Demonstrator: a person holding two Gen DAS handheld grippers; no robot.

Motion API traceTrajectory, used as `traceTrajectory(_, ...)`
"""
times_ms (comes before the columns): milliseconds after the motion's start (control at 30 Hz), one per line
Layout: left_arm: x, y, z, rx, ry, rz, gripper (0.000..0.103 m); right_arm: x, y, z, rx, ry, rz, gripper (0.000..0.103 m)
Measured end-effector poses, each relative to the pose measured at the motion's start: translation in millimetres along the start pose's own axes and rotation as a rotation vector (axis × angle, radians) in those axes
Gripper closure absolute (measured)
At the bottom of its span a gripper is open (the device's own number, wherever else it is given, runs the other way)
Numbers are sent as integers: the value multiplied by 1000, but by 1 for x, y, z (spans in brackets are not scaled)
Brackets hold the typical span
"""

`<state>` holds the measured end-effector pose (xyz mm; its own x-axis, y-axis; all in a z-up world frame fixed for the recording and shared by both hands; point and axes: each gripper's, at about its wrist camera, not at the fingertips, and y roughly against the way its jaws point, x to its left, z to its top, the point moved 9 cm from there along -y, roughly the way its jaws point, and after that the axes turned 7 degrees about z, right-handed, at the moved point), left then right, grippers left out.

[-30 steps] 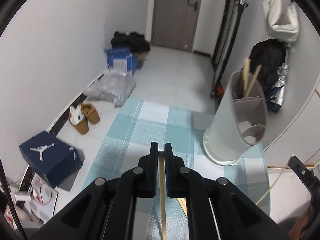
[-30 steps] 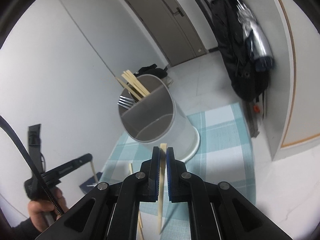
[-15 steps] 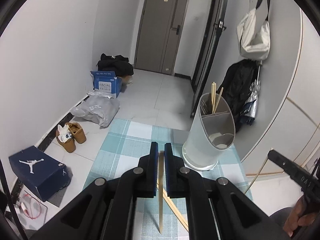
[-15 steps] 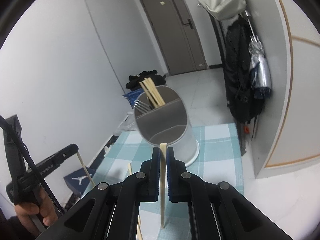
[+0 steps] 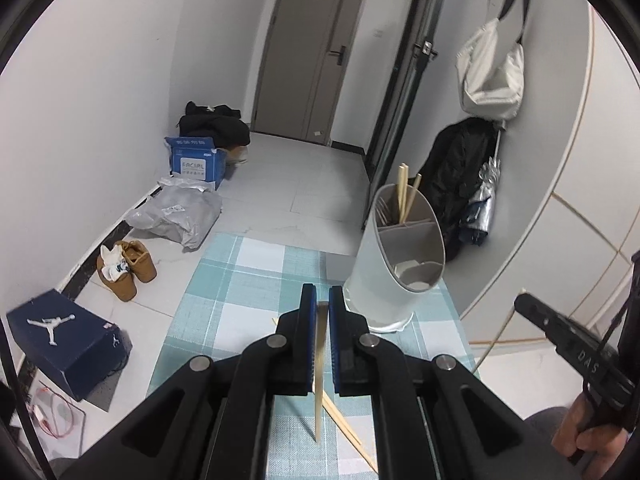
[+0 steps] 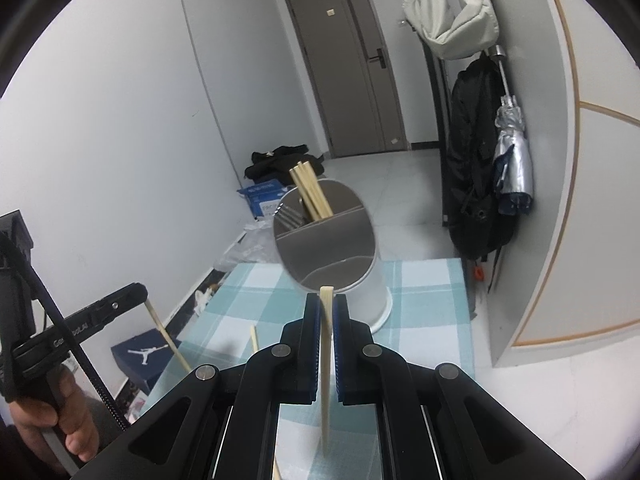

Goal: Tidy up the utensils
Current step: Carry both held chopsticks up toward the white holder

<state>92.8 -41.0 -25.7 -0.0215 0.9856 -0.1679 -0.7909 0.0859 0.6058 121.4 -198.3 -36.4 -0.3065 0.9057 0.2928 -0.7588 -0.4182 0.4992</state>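
A white utensil holder (image 5: pixel 394 264) with grey dividers stands on a teal checked cloth (image 5: pixel 240 280); it shows in the right wrist view too (image 6: pixel 326 236). Chopsticks and forks stand in its far compartment. My left gripper (image 5: pixel 321 304) is shut on a wooden chopstick (image 5: pixel 319 376), held upright above the cloth, left of the holder. My right gripper (image 6: pixel 327 312) is shut on another chopstick (image 6: pixel 326 360), in front of the holder. Two loose chopsticks (image 5: pixel 348 428) lie on the cloth below my left gripper.
A dark blue shoebox (image 5: pixel 60 336), brown shoes (image 5: pixel 126 270), a grey bag (image 5: pixel 176 214) and a blue carton (image 5: pixel 194 160) sit on the floor at left. A black coat (image 6: pixel 476 168) and umbrella hang at right. A grey door (image 5: pixel 312 48) is at the back.
Both grippers have pulled back and up from the holder, each still gripping its chopstick. The holder now looks smaller and farther in both views.
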Motion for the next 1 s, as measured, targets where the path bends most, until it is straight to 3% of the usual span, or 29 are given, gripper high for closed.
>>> traceTrajectory(567,-43,25,54,-6,-57,-103,101,-15,18,50,-78,-4,8,98)
traceTrajectory(1000,-74,25,119,-44,2,-184,101,-5,33,148,-203,58,17,98)
